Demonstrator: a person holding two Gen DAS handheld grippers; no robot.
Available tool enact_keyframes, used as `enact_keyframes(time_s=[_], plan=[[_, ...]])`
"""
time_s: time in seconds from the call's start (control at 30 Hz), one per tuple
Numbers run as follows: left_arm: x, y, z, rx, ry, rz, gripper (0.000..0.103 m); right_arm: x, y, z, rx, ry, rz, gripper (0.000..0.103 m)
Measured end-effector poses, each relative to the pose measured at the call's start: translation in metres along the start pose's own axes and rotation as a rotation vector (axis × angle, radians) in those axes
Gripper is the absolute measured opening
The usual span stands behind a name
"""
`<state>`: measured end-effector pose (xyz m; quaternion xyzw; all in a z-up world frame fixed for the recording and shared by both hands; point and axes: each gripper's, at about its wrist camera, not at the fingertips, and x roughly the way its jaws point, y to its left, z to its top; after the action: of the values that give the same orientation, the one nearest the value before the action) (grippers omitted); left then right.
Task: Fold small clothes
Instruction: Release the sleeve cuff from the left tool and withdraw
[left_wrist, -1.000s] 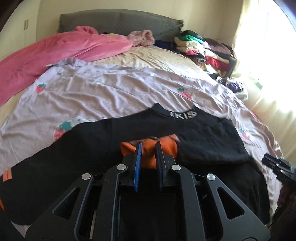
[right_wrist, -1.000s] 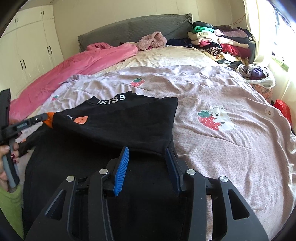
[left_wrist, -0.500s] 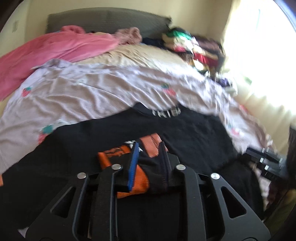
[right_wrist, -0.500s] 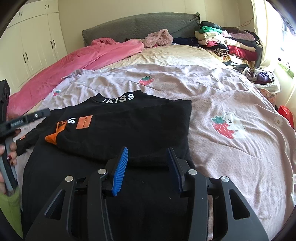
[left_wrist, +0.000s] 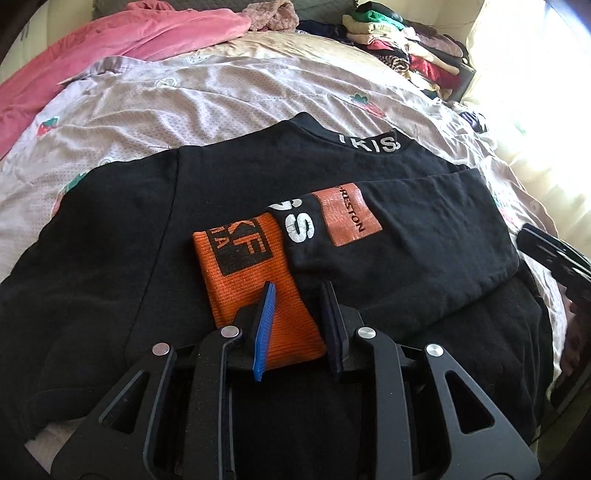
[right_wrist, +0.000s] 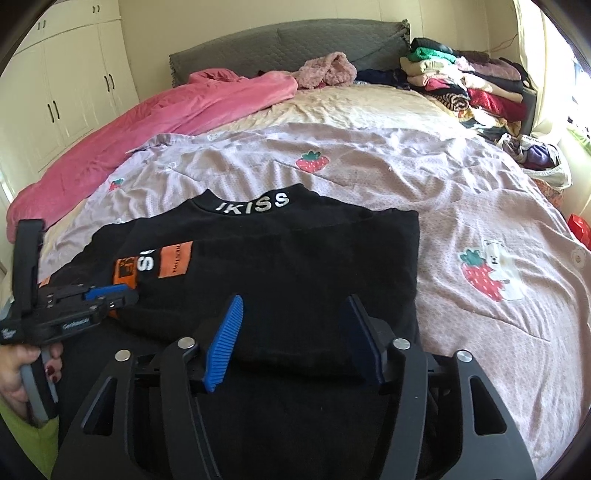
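Left hand-held gripper (left_wrist: 297, 317): its two fingers are a little way apart, not squeezing. The orange cuff (left_wrist: 255, 284) lies between them and under them. I cannot tell if the fingers touch the cloth.
Left hand-held gripper from the other side (right_wrist: 107, 295): it sits low over the orange cuff at the left edge of the shirt. A hand (right_wrist: 22, 373) with dark red nails holds its handle.
Right hand-held gripper (right_wrist: 295, 332): wide open, holding nothing. The folded edge of the shirt lies between its fingers.
Black shirt (left_wrist: 155, 229): it lies flat on the bed, at the near end, with the neck pointing away. White letters "IKISS" run along the neck.
Sleeve (left_wrist: 424, 236): folded across the front of the shirt, with the orange cuff at its end near the middle. An orange patch and white letters show on it.
Bed cover (right_wrist: 388, 177): pale pink with strawberries, under the shirt.
Pink blanket (right_wrist: 166, 122): bunched up at the far left of the bed.
Pile of clothes (right_wrist: 465, 85): stacked at the far right, near the headboard.
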<state>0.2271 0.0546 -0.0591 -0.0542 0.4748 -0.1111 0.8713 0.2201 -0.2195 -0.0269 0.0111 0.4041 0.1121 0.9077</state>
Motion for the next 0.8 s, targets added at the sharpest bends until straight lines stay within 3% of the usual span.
enact_keyframes(time_s=[0.1, 0.17, 0.23, 0.37, 0.5, 0.63, 0.8], plan=[[0.0, 0.002, 0.001, -0.005, 0.001, -0.005, 0.019, 0.024, -0.015, -0.003, 0.041, 0.081, -0.083, 0.058], [0.0, 0.002, 0.001, -0.004, 0.001, -0.007, 0.019, 0.046, -0.031, -0.011, 0.117, 0.172, -0.087, 0.058], [-0.001, 0.002, 0.001, -0.005, 0.001, -0.01, 0.019, 0.049, -0.043, -0.015, 0.18, 0.163, -0.041, 0.058], [-0.001, 0.002, 0.002, -0.008, -0.001, -0.012, 0.019, 0.044, -0.031, -0.016, 0.129, 0.151, -0.088, 0.06], [-0.008, -0.001, 0.002, 0.004, -0.017, 0.009, 0.024, 0.028, -0.032, -0.021, 0.185, 0.11, -0.042, 0.075], [-0.013, -0.001, 0.004, 0.0, -0.031, 0.014, 0.03, 0.012, -0.032, -0.022, 0.228, 0.078, -0.021, 0.079], [-0.022, 0.0, 0.003, -0.002, -0.048, 0.031, 0.052, -0.005, -0.032, -0.031, 0.253, 0.064, -0.012, 0.079]])
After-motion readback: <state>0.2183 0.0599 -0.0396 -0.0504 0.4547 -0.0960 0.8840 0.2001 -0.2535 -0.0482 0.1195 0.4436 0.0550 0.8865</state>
